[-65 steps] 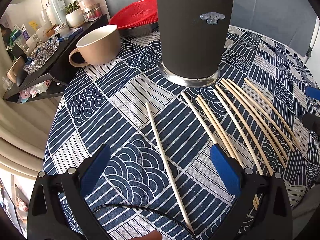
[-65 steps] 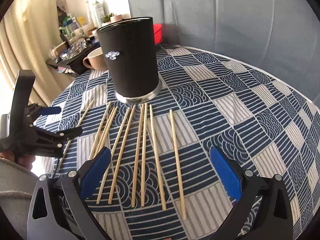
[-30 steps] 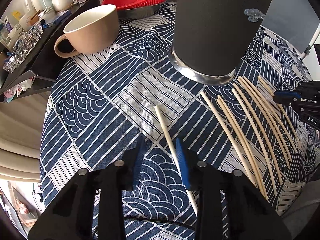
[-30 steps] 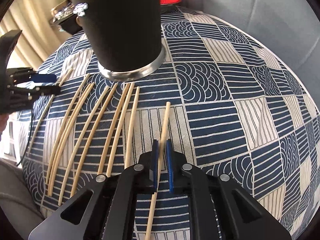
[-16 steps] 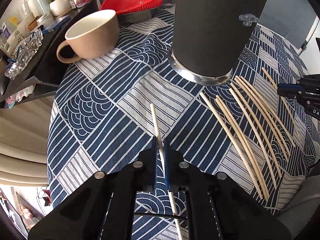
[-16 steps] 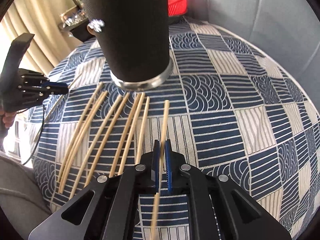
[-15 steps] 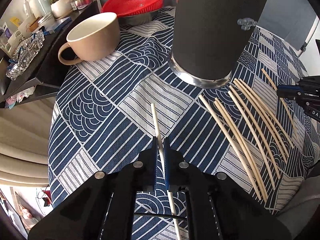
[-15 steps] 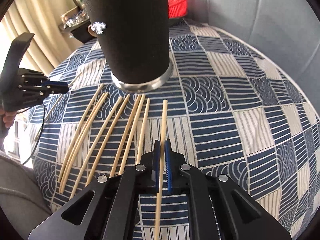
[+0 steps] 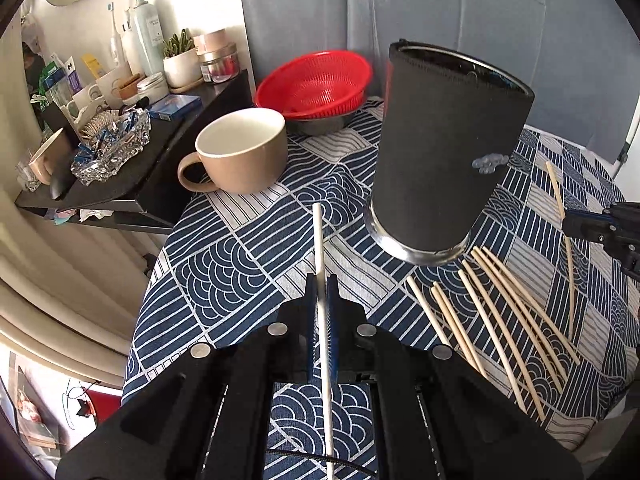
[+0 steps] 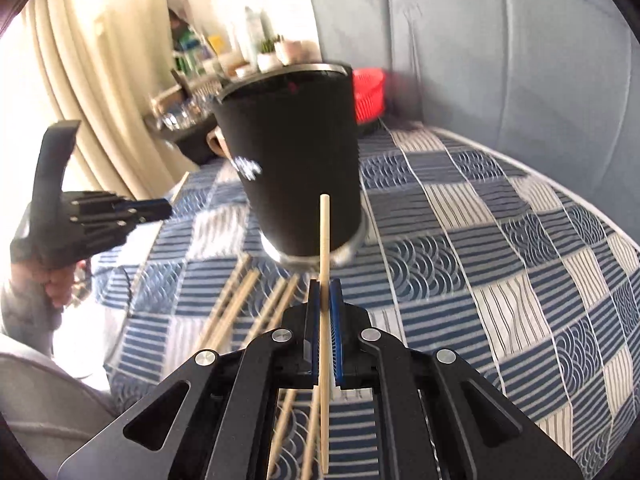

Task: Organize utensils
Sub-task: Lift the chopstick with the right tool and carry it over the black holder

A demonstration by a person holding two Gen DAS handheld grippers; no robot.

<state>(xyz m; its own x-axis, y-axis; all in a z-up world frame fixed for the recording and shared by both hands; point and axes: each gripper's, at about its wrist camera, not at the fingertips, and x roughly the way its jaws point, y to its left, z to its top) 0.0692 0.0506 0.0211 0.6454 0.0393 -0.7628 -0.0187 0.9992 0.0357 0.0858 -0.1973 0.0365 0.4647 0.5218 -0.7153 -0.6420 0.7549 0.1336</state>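
Observation:
My left gripper (image 9: 321, 286) is shut on a pale chopstick (image 9: 319, 240) and holds it lifted above the blue patterned tablecloth (image 9: 240, 280). My right gripper (image 10: 325, 292) is shut on a wooden chopstick (image 10: 325, 232), also lifted, its tip pointing toward the tall black holder cup (image 10: 292, 168). The cup (image 9: 444, 148) stands upright in the middle of the table. Several more chopsticks (image 9: 492, 312) lie side by side on the cloth in front of the cup. The right gripper also shows at the right edge of the left wrist view (image 9: 600, 228), and the left gripper at the left of the right wrist view (image 10: 152, 208).
A beige mug (image 9: 240, 156) stands left of the cup. A red basket (image 9: 314, 84) on a metal bowl sits behind it. A black shelf (image 9: 120, 176) with bottles and a glass dish is beyond the table's left edge. A grey sofa back (image 10: 500, 60) is behind.
Both grippers closed on a chopstick about a second ago and have since lifted them off the cloth. Both views now look more level, toward the cup's rim.

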